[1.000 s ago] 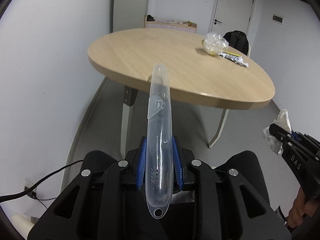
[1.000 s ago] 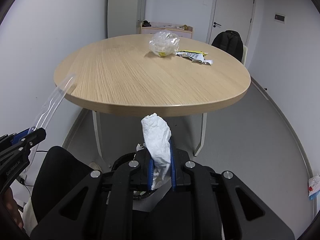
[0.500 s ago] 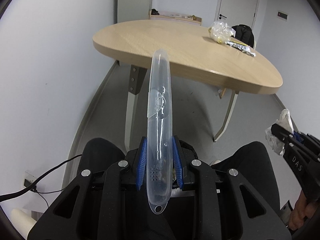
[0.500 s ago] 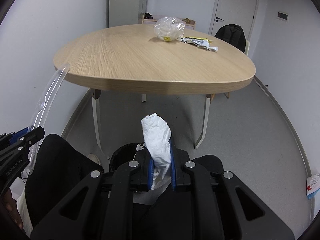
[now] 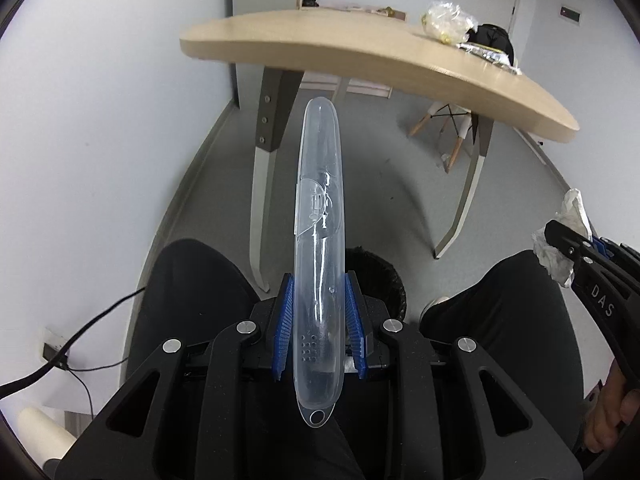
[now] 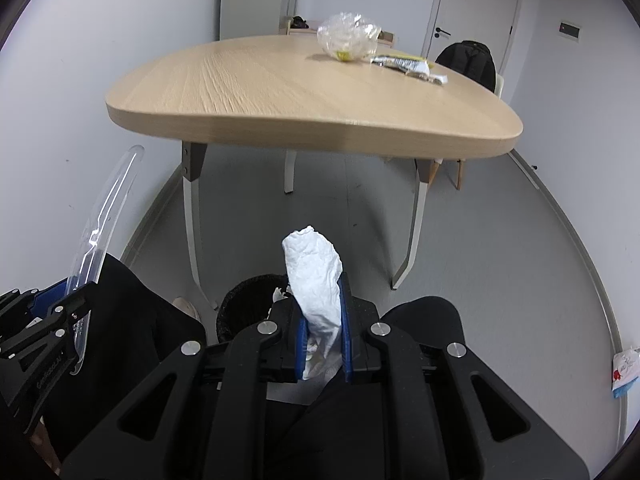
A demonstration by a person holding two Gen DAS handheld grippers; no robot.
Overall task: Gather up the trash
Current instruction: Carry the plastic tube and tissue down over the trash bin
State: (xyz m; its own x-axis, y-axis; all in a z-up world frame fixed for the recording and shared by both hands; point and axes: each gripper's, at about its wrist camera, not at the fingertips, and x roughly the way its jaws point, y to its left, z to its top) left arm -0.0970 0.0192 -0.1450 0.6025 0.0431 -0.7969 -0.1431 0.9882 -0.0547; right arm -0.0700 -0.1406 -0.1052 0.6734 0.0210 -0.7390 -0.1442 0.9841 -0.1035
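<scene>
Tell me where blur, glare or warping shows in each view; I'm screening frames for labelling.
Left wrist view: the table edge is smeared by motion, the clear case in the left hand-held gripper is sharp with thin glare streaks. Right wrist view: the tissue is crisp, the floor line bows from fisheye, corners are black.

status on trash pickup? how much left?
Midway. Left gripper is shut on the clear plastic case; right gripper is shut on the crumpled tissue. Neither is in the black bin yet. Still on the table: plastic bag and wrapper.
</scene>
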